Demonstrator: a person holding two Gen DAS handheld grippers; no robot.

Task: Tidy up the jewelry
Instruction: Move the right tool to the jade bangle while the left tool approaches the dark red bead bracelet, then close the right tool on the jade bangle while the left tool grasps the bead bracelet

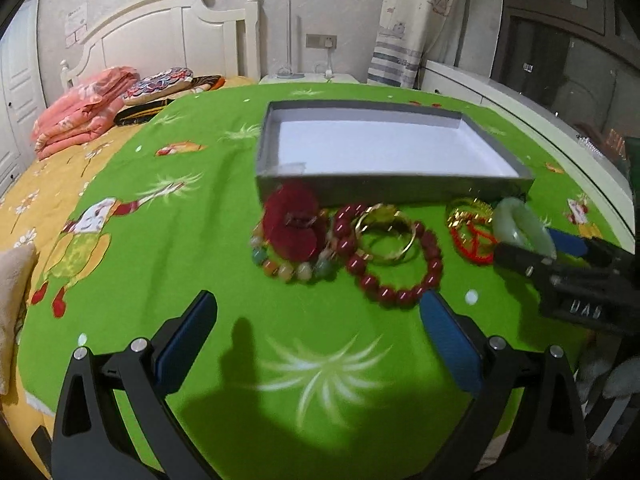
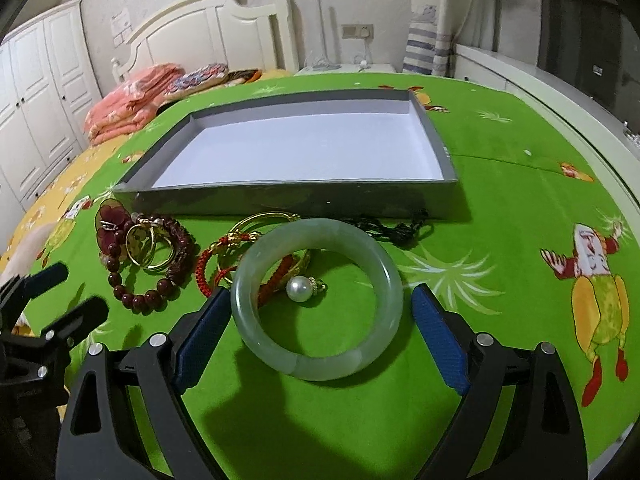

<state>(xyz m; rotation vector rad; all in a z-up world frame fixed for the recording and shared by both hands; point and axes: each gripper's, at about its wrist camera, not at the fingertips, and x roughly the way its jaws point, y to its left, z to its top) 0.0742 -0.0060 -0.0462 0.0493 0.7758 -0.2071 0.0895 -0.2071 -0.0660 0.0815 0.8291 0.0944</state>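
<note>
A shallow grey box (image 1: 392, 190) (image 2: 304, 200) with a white inside lies on the green cloth. Jewelry lies in a row before it: a dark red flower clip (image 1: 292, 226), a pastel bead bracelet (image 1: 296, 270), a red bead bracelet (image 1: 394, 280) (image 2: 136, 292), gold bangles (image 1: 386, 236) (image 2: 150, 246), a red cord piece (image 1: 474, 246) (image 2: 208, 272), a pearl (image 2: 299, 289) and a black cord (image 2: 400, 226). A pale green jade bangle (image 2: 316, 300) (image 1: 520, 228) lies between my right gripper's (image 2: 318, 326) open jaws. My left gripper (image 1: 318, 340) is open and empty, short of the red beads.
The green cartoon-print cloth (image 1: 200, 240) covers a bed. Folded pink quilts and pillows (image 1: 84, 112) lie at the far left by the white headboard. A white curved edge (image 2: 580, 132) runs along the right. A white wardrobe (image 2: 40, 100) stands at the left.
</note>
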